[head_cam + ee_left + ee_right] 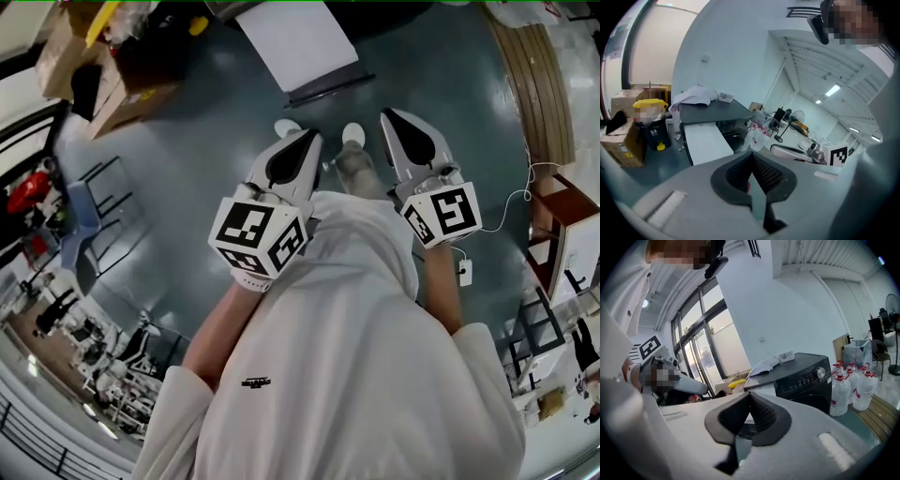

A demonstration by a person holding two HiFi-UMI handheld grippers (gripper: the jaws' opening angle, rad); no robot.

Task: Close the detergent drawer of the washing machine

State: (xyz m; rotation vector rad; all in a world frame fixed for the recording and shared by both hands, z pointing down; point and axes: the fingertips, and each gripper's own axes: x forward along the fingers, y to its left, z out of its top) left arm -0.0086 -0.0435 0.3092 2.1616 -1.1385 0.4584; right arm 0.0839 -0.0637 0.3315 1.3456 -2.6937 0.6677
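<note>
Out on the open floor [187, 141], well short of the washing machine [298, 47], standing with both tools held up close to the chest. Grips the left gripper [312, 141] with jaws pressed tip to tip and nothing between them; likewise the right gripper [392, 120], closed on empty air. Looks, from the left gripper view, across to the machine's dark top and white side, with a pale cloth [696, 96] heaped on the lid. Shows, from the right gripper view, the dark front with its control knob [817, 372] and a cluster of water bottles [855, 380] just beside it on the floor. Cannot make out the detergent drawer in any view: covered, most likely, by the gripper's own body in front of that stretch of panel, so no telling how far out it stands. Reads as the approach step, with nothing yet touched. Calls next for walking up to the front, finding the drawer face, and setting the closed jaw tips flat against it for a straight push inward, square enough not to jam it.
</note>
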